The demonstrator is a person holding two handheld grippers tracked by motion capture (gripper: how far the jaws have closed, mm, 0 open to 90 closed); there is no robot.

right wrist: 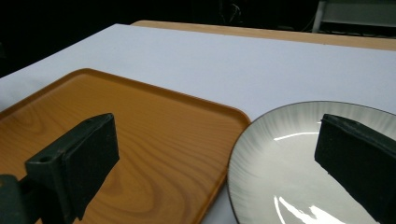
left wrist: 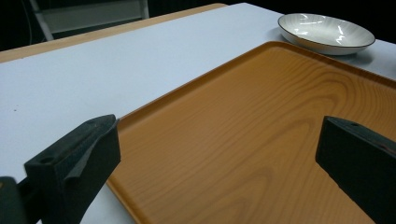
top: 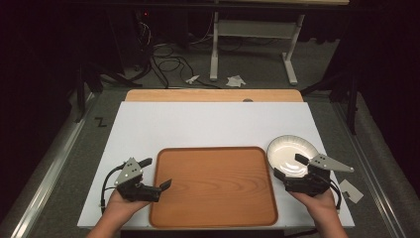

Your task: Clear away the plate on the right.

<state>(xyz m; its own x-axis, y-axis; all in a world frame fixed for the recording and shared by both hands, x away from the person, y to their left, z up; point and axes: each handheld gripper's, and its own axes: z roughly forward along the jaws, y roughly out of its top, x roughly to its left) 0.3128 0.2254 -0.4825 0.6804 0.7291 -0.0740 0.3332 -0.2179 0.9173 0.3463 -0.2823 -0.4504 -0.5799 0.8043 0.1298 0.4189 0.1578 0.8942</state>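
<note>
1. The rectangular brown wooden tray [top: 213, 186] lies on the white board [top: 198, 124] that covers the table, at the near edge and about midway across it.
2. The round white ceramic plate [top: 289, 151] sits on the white board just beside the tray's far right corner, its rim close to the tray's rim.
3. The left gripper [top: 157, 173] is at the tray's left edge, with one jaw over the board and the other over the tray.
4. The right gripper [top: 289, 166] is at the near side of the plate, right of the tray, one jaw over the plate and one toward the tray.
5. A strip of light wooden tabletop [top: 213, 95] lies behind the white board, at its far edge.
</note>
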